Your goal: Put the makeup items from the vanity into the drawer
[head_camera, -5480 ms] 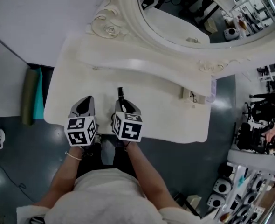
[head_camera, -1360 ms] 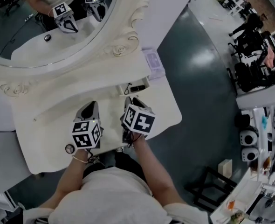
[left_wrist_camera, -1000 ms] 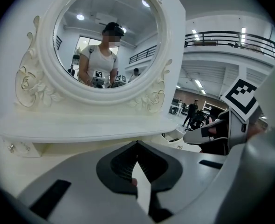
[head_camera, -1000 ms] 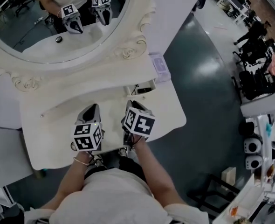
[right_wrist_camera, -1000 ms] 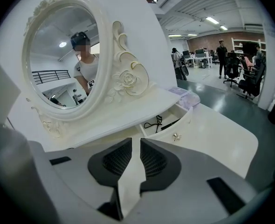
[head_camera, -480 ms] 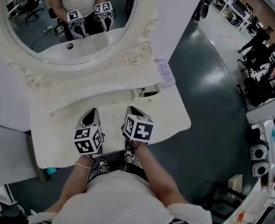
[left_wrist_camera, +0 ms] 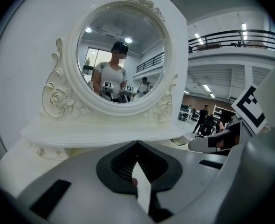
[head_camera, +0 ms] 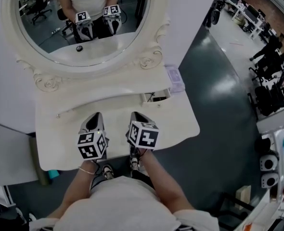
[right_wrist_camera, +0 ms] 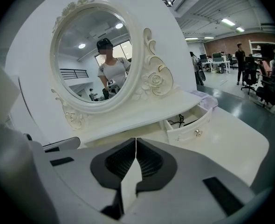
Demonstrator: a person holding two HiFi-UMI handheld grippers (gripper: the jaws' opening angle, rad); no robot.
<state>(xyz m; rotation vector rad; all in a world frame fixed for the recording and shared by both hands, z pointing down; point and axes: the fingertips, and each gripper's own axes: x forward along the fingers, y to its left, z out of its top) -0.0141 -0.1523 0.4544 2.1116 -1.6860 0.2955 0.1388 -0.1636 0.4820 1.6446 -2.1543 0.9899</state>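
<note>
**Lilac plastic case on the shelf end, drawer open below**

We see the lilac case [head_camera: 174, 77] lying flat at the right end of the vanity shelf [head_camera: 108, 88], just above the open drawer [head_camera: 157, 97], where some dark items lie. We judge it light, stiff and rather slippery, so we would pinch it across its narrow width. The left gripper [head_camera: 95, 116] and the right gripper [head_camera: 135, 114] are both clenched on nothing, over the tabletop [head_camera: 175, 121], well apart from the case.

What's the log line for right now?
left gripper: shut, empty | right gripper: shut, empty | drawer: open
</note>
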